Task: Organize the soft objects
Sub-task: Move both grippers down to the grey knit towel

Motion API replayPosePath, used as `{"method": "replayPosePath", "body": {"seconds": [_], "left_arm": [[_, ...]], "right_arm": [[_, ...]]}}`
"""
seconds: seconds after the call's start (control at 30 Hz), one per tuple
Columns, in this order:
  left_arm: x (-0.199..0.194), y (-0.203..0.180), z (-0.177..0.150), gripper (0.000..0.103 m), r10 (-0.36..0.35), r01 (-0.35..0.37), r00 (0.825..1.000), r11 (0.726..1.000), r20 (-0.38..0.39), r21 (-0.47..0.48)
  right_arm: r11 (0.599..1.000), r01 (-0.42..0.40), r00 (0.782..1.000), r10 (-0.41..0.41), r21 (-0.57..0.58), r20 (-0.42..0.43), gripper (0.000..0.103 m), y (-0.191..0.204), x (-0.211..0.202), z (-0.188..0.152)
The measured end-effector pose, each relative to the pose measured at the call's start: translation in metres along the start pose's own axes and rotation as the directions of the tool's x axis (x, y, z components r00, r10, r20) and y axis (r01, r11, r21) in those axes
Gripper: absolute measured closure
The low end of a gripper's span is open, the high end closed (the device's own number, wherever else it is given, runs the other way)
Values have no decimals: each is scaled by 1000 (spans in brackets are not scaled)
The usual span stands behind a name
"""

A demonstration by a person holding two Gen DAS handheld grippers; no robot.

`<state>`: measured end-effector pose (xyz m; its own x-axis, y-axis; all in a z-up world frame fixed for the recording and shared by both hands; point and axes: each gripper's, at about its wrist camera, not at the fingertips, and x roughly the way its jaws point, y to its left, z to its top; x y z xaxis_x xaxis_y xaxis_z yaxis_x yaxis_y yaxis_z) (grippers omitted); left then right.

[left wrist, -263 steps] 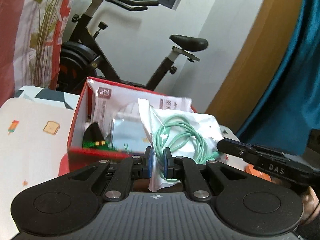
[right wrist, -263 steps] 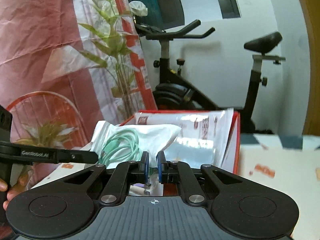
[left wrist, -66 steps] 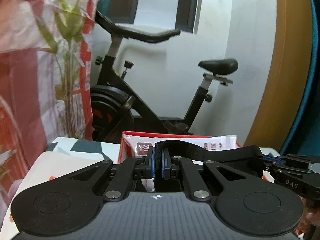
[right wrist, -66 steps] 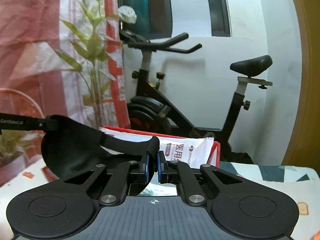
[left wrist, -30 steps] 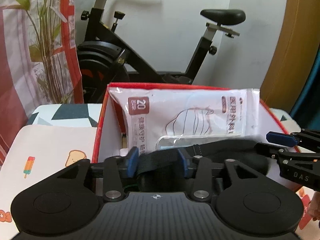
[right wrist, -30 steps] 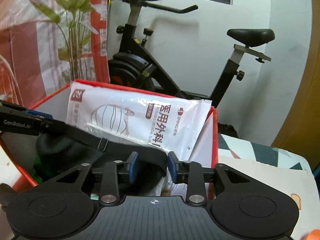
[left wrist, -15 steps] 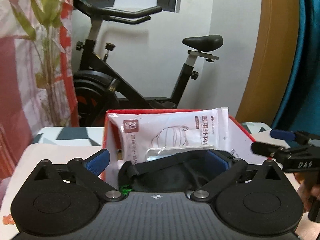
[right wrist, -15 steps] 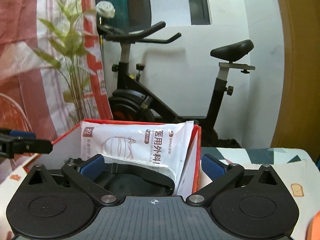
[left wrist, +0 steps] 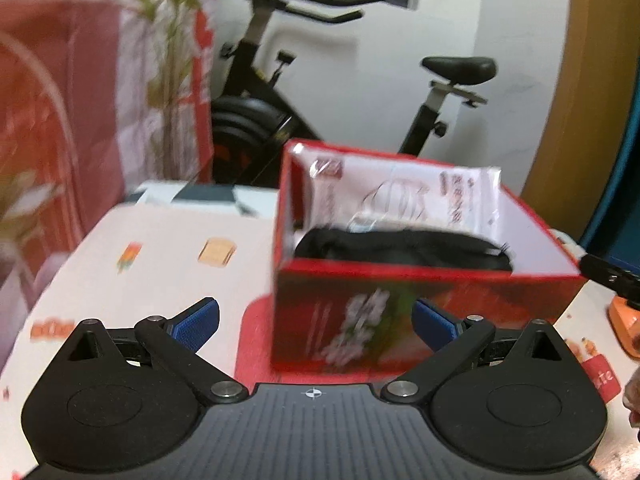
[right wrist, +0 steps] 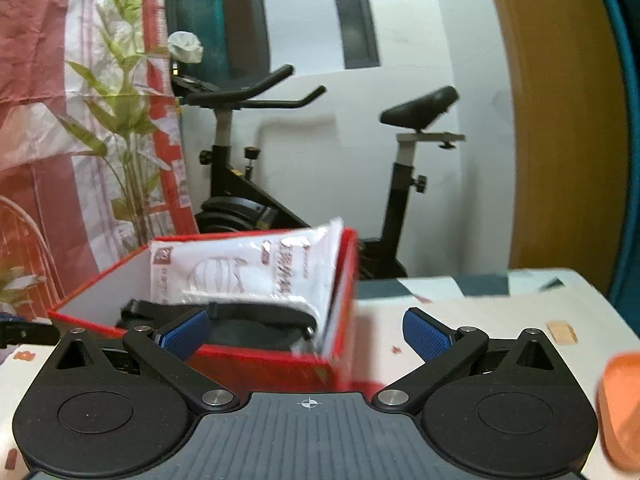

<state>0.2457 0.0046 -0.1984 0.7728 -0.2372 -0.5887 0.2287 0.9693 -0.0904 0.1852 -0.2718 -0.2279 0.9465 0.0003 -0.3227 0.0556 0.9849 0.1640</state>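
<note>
Left gripper (left wrist: 316,322) jaws spread wide, blue pads (left wrist: 196,322) well apart, gripping nothing; right gripper (right wrist: 306,332) same, jaws wide, pads (right wrist: 424,332) apart and empty, both held roughly level, fingers pointing forward, left view motion-blurred.

Red box (left wrist: 420,320) upright on table, top open, black fabric item with strap (left wrist: 404,250) lying across the inside near the front wall, white printed mask packet (left wrist: 404,200) standing on edge behind it, leaning on back wall
</note>
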Motion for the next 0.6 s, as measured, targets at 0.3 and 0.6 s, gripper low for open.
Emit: {"method": "replayPosePath", "body": {"seconds": [0.3, 0.6], "left_arm": [[15, 16, -40, 0, 31, -41, 993, 995, -114, -88], [25, 21, -53, 0, 21, -39, 988, 992, -151, -120]], "right_arm": [[996, 74, 995, -69, 53, -76, 0, -12, -4, -56], [994, 98, 974, -88, 38, -208, 1, -8, 18, -93]]}}
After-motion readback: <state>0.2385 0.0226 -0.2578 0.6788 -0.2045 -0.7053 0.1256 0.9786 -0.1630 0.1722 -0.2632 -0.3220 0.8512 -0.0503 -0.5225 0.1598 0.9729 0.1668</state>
